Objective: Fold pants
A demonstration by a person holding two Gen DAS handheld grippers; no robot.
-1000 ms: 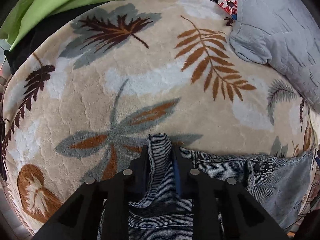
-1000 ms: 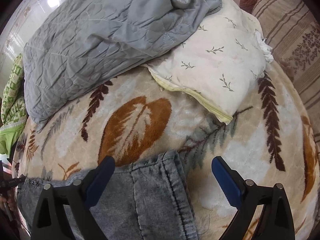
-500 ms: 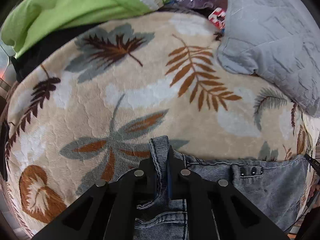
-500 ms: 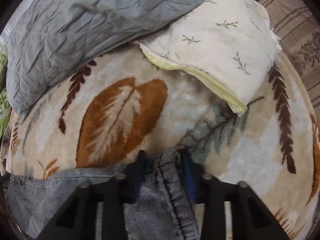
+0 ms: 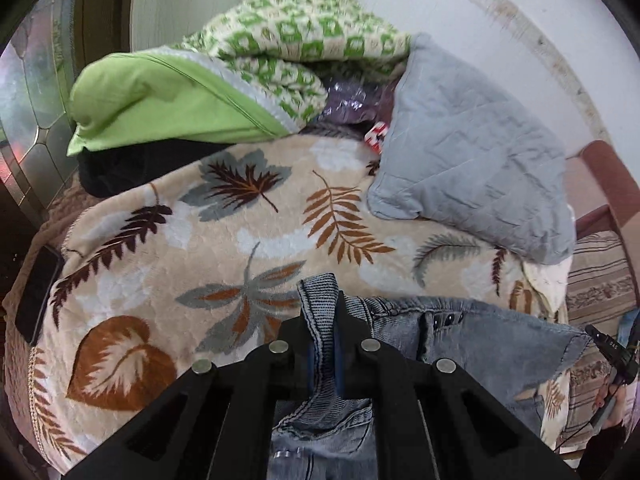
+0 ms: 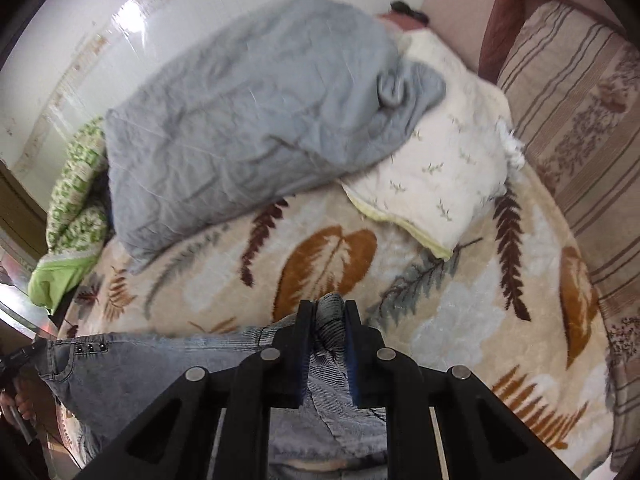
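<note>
Jeans (image 5: 472, 344) hang stretched across the lower part of both wrist views, above a beige leaf-print blanket (image 5: 168, 240). The left gripper (image 5: 324, 344) has its jaws clamped on 1 end of the waistband at bottom centre. The right gripper (image 6: 326, 344) pinches the other end. A grey quilt (image 6: 256, 112) fills the upper left of the right view, beside a cream pillow (image 6: 440, 168).
</note>
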